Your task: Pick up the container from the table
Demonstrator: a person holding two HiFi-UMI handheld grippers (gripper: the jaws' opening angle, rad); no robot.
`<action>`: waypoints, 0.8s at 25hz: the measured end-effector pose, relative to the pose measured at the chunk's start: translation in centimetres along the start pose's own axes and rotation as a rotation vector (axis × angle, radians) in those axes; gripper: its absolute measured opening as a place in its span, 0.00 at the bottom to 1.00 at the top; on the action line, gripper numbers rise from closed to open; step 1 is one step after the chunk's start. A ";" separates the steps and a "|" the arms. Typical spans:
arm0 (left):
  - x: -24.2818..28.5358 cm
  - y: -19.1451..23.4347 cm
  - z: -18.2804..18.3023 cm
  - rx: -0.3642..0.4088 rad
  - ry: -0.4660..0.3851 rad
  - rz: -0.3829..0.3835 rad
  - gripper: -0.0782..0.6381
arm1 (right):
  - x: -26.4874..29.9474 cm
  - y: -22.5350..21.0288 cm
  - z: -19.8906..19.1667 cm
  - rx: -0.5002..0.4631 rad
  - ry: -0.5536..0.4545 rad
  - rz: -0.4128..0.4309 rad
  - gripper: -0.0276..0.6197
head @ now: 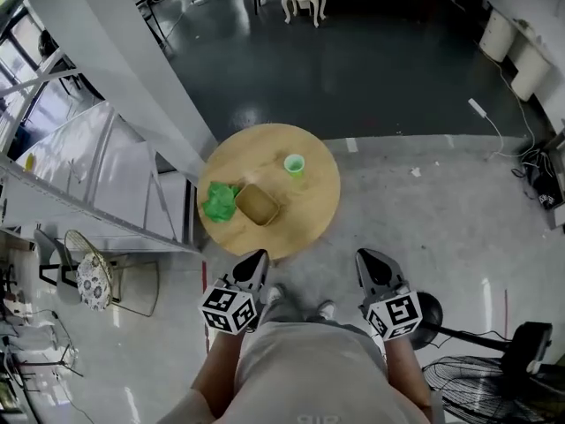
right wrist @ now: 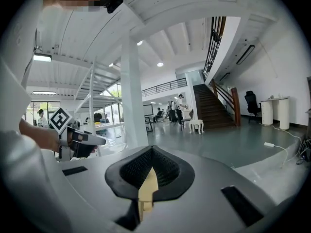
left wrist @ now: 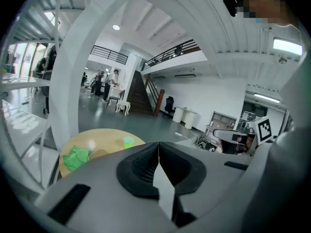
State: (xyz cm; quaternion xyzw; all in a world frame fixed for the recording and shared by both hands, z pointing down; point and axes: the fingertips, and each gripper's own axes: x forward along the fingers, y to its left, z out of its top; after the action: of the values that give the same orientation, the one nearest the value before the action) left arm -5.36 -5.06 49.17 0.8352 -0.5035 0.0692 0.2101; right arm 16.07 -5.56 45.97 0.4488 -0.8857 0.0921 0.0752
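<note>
A shallow tan rectangular container lies on the round wooden table, near its front left. Beside it lie a crumpled green cloth and, further back, a small green cup. My left gripper and right gripper hover short of the table's near edge, both shut and empty. In the left gripper view the shut jaws point toward the table, with the cloth and cup in sight; the container is mostly hidden. The right gripper points past the table.
A white steel stair frame and pillar stand close to the table's left. A wire chair is at lower left, a floor fan at lower right, and a white stool far back. A cable runs along the floor at right.
</note>
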 end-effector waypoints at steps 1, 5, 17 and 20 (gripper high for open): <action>0.4 0.8 -0.2 -0.012 0.002 0.027 0.13 | 0.3 0.0 -0.1 0.003 0.004 0.005 0.08; 2.4 4.6 -1.2 -0.031 0.019 0.121 0.13 | 1.7 -0.7 -0.7 0.005 0.034 0.007 0.08; 9.9 17.9 -6.7 -0.223 0.161 0.227 0.13 | 7.4 -2.9 -1.5 0.013 0.131 -0.106 0.08; 11.8 20.5 -8.4 -0.322 0.188 0.233 0.14 | 8.7 -3.1 -1.8 0.015 0.162 -0.142 0.08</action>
State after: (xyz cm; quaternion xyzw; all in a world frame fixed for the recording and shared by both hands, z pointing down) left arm -16.70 -19.40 66.34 0.7169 -0.5794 0.0895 0.3773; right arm 13.53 -13.74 49.92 0.5019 -0.8420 0.1291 0.1498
